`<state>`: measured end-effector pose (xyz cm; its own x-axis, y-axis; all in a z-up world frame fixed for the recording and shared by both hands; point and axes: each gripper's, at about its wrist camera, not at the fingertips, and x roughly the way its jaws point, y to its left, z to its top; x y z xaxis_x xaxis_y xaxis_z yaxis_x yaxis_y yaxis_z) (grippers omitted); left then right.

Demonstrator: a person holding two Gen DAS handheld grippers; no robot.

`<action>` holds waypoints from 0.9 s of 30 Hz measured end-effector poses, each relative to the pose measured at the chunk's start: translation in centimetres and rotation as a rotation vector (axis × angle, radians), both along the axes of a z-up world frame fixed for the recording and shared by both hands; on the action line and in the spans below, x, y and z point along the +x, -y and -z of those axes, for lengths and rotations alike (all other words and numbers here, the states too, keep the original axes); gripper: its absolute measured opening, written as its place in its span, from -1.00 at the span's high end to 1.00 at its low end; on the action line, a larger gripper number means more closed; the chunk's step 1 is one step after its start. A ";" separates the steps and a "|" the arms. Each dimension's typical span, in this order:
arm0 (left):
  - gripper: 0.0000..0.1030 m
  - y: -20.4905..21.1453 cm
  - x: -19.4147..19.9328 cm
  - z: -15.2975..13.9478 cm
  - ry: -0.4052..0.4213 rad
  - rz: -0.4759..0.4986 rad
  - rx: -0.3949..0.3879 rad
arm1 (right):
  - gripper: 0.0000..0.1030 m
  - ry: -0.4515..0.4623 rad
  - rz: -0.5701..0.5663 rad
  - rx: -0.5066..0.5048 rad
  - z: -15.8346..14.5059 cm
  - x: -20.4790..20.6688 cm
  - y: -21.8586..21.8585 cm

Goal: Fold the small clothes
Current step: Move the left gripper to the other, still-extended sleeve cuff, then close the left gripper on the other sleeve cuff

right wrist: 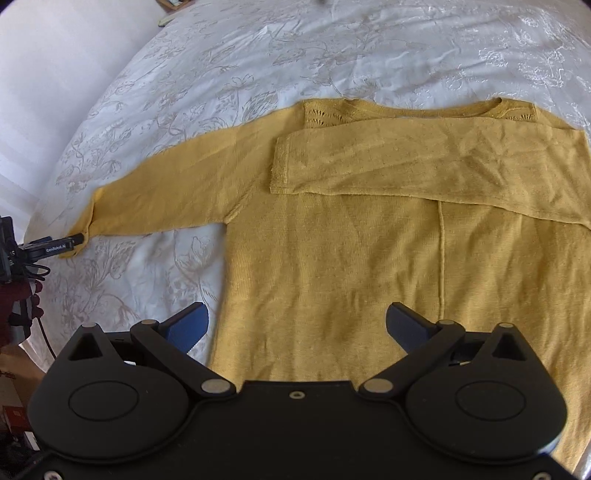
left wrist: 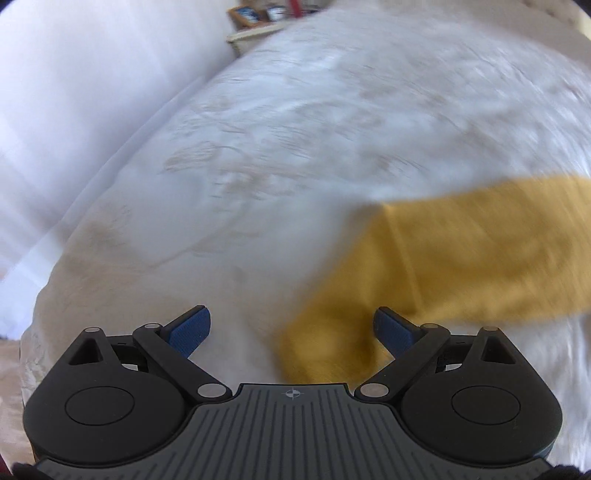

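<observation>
A mustard-yellow knit sweater (right wrist: 351, 251) lies flat on a white floral bedspread (right wrist: 221, 66). Its right sleeve (right wrist: 424, 166) is folded across the chest. Its left sleeve (right wrist: 166, 192) stretches out toward the left bed edge. My right gripper (right wrist: 297, 325) is open and empty, hovering over the sweater's lower body. My left gripper (left wrist: 291, 328) is open at the left sleeve's cuff (left wrist: 332, 343), which lies between its blue pads (left wrist: 190, 332); the view is blurred. The left gripper also shows in the right wrist view (right wrist: 75, 240), touching the cuff end.
A white wall or headboard (left wrist: 74, 92) runs along the bed's left side. A shelf with framed items (left wrist: 258, 18) stands at the far end. The bed's left edge (right wrist: 33, 229) is beside the cuff, with dark clutter (right wrist: 14, 288) below it.
</observation>
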<state>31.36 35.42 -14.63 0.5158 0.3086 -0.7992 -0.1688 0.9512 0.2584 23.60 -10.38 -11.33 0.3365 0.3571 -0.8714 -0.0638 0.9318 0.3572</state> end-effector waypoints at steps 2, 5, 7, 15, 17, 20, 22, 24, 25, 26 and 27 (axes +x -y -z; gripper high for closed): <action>-0.87 -1.9 0.7 -0.5 0.022 -0.066 -0.023 | -0.99 -0.002 0.005 -0.002 0.0 0.6 -0.3; -0.87 -4.5 1.7 -1.0 0.044 -0.148 -0.061 | -0.99 -0.004 -0.002 -0.011 0.0 1.2 -0.8; -0.87 -5.1 1.8 -1.6 0.059 -0.163 -0.088 | -0.99 -0.004 -0.008 -0.013 -0.1 1.5 -1.1; -0.62 0.9 0.0 -2.6 0.069 0.028 -0.147 | -0.99 -0.044 -0.050 -0.023 1.1 1.6 -2.7; -0.62 2.7 0.2 -2.1 0.062 0.063 -0.144 | -0.99 -0.051 -0.068 -0.028 1.2 1.5 -3.2; -0.52 4.7 0.8 -1.2 0.052 0.095 -0.121 | -0.99 -0.048 -0.083 -0.027 1.1 1.4 -3.7; -0.23 5.4 1.4 -0.2 0.028 0.084 -0.085 | -0.99 -0.041 -0.086 -0.027 0.9 1.3 -3.9; -0.02 5.5 2.0 0.6 -0.008 0.052 -0.076 | -0.99 -0.036 -0.085 -0.025 0.7 1.2 -3.8; 0.01 5.3 2.2 0.9 -0.021 0.039 -0.080 | -0.99 -0.035 -0.082 -0.024 0.7 1.1 -3.8; 0.07 5.2 2.4 1.2 -0.031 0.031 -0.083 | -0.99 -0.035 -0.079 -0.023 0.7 0.9 -3.7; 0.22 5.0 2.6 1.4 -0.039 0.031 -0.087 | -0.99 -0.037 -0.074 -0.022 0.8 0.8 -3.6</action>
<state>33.91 30.38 -16.02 0.4920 0.2219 -0.8419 -0.1308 0.9748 0.1805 24.41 -6.79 -12.09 0.2770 0.3609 -0.8905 -0.1202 0.9325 0.3406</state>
